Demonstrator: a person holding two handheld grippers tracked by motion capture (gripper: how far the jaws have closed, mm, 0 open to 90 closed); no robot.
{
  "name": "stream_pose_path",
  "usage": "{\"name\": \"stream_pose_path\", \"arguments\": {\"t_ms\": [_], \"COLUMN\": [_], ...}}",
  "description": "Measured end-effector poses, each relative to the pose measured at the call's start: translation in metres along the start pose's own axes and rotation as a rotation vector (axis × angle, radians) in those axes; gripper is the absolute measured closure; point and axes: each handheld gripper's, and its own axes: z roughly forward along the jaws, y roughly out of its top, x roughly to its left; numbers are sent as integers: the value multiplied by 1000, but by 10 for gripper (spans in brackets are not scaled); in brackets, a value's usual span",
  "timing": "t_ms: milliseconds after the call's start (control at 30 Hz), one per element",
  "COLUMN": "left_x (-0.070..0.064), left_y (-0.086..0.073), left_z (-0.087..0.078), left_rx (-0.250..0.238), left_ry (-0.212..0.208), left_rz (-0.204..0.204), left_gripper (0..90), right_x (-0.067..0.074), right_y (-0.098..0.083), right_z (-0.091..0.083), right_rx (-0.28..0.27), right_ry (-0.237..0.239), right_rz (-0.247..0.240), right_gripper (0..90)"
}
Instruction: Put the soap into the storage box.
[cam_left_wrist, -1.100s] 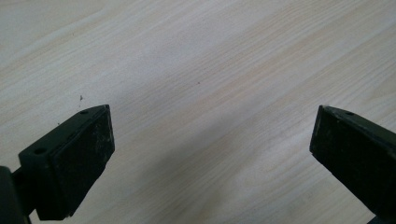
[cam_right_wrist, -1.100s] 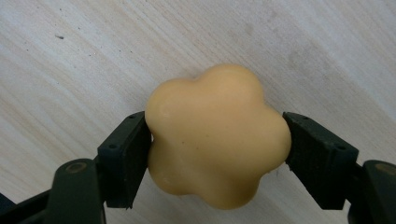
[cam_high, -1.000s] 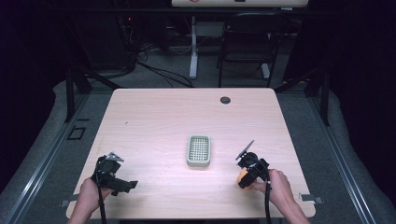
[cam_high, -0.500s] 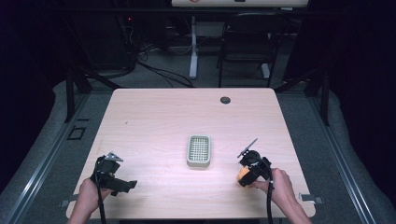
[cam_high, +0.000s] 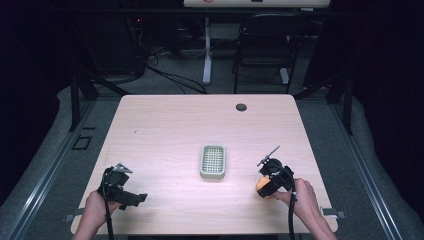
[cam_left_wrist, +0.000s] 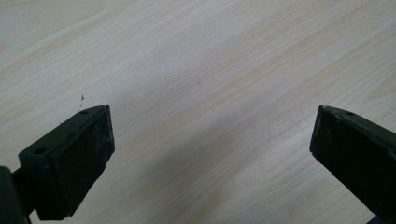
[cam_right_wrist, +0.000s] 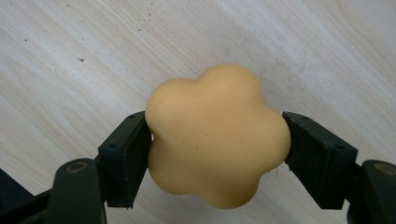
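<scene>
Right gripper view showed your right tool (cam_right_wrist: 217, 140) pinching a yellow flower-shaped piece (cam_right_wrist: 217, 135) between both pads, just above the counter (cam_right_wrist: 70, 56). Your left tool (cam_left_wrist: 210, 149) was spread wide over bare wood. A small green basket (cam_high: 213, 161) sat mid-counter, apart from both.

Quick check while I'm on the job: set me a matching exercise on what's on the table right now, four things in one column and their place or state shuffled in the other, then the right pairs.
Things:
1. left gripper
2. right gripper
3. green tray
4. black round cap

Places or states:
A. near the table's far edge
B. fingers wide apart over bare wood
C. fingers pressed on a yellow flower-shaped piece
D. near the middle of the table, nothing seen in it

Pairs: 1-B, 2-C, 3-D, 4-A
</scene>
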Motion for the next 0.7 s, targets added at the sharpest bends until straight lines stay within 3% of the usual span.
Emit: {"name": "stream_pose_path", "arguments": {"t_ms": [700], "left_x": [-1], "left_y": [0], "left_z": [1], "left_rx": [1], "left_ry": [3], "left_rz": [0], "left_gripper": [1], "right_x": [1], "right_y": [10], "right_z": [-16], "right_rx": [-50], "right_ry": [-12], "right_rz": [-17], "right_gripper": [264]}}
